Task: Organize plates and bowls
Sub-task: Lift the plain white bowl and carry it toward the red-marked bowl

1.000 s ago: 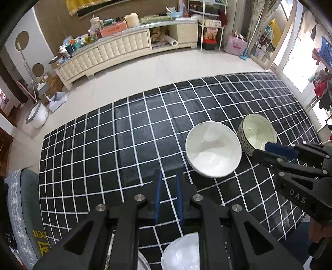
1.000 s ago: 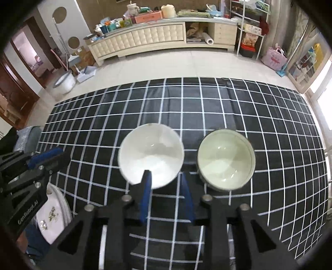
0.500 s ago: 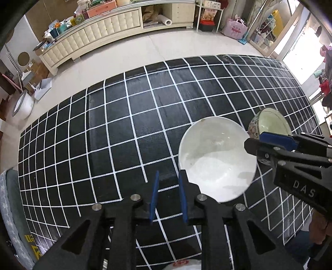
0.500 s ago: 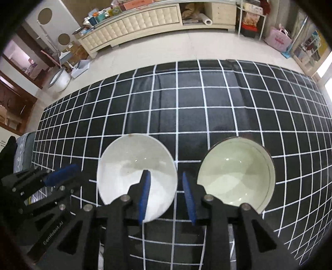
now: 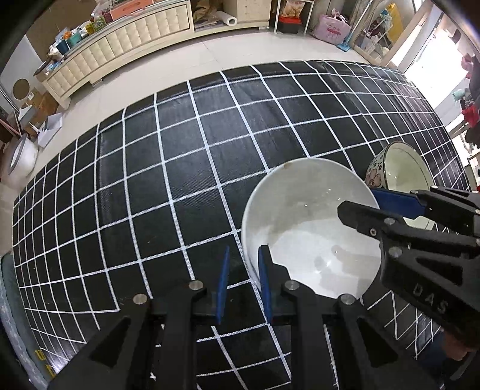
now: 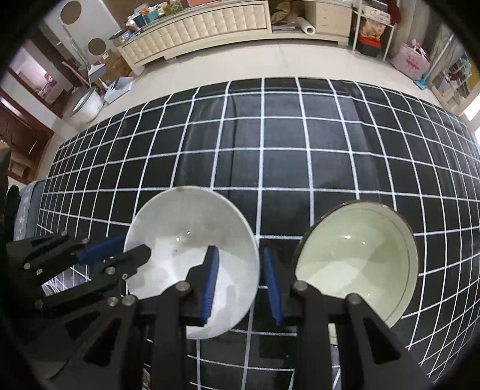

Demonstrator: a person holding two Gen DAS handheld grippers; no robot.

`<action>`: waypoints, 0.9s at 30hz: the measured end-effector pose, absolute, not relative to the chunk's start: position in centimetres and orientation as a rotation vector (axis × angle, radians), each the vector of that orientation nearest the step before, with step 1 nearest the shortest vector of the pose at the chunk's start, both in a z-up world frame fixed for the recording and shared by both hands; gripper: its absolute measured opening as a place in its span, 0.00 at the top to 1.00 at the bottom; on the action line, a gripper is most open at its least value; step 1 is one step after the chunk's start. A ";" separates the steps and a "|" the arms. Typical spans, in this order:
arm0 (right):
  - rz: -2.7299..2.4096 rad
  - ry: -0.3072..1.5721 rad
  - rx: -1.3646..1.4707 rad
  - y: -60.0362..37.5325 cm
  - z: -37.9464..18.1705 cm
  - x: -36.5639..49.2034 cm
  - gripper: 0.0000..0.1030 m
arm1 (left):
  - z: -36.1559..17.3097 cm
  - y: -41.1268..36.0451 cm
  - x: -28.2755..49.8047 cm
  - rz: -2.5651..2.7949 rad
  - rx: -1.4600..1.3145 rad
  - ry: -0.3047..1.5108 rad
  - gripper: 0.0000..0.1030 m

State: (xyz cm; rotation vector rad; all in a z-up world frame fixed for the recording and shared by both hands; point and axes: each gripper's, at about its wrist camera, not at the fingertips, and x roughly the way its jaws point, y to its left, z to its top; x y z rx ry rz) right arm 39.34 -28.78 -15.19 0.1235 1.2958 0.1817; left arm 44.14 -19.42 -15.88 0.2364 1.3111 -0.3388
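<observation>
A white bowl [image 5: 309,228] [image 6: 186,240] stands on the black grid cloth [image 5: 180,180]. To its right stands a flower-patterned bowl [image 5: 399,168] [image 6: 360,258] with a pale green inside. My left gripper [image 5: 244,249] [image 6: 135,246] straddles the white bowl's left rim, one pad inside and one outside, with a gap still showing. My right gripper [image 6: 239,250] [image 5: 358,202] straddles the right rim of the same bowl. Its jaws are closing, and the pads do not press on the rim.
The cloth's far edge meets a pale tiled floor. Beyond it runs a long cream cabinet [image 6: 195,27]. A white tub [image 6: 87,102] sits on the floor at the left. A patterned plate [image 6: 52,285] shows partly behind the left gripper.
Both grippers have come down to the white bowl, which was ahead of them before. Each now has the rim between its pads. The right jaws have narrowed a little.
</observation>
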 end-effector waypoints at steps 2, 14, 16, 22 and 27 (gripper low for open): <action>0.180 1.298 0.109 -28.8 -15.5 39.1 0.74 | -16.2 -19.7 44.1 -0.345 0.239 1.313 0.86; 0.152 1.276 0.090 -29.3 -16.4 38.4 0.89 | -17.0 -21.3 43.7 -0.340 0.321 1.300 0.88; 0.147 1.263 0.084 -29.2 -16.0 37.8 0.90 | -17.0 -21.6 43.4 -0.329 0.343 1.296 0.88; 0.150 1.245 0.077 -28.4 -14.1 36.3 0.90 | -16.0 -21.1 41.8 -0.331 0.350 1.284 0.89; 0.158 1.211 0.071 -27.3 -11.4 34.2 0.90 | -13.5 -19.6 39.7 -0.319 0.331 1.246 0.89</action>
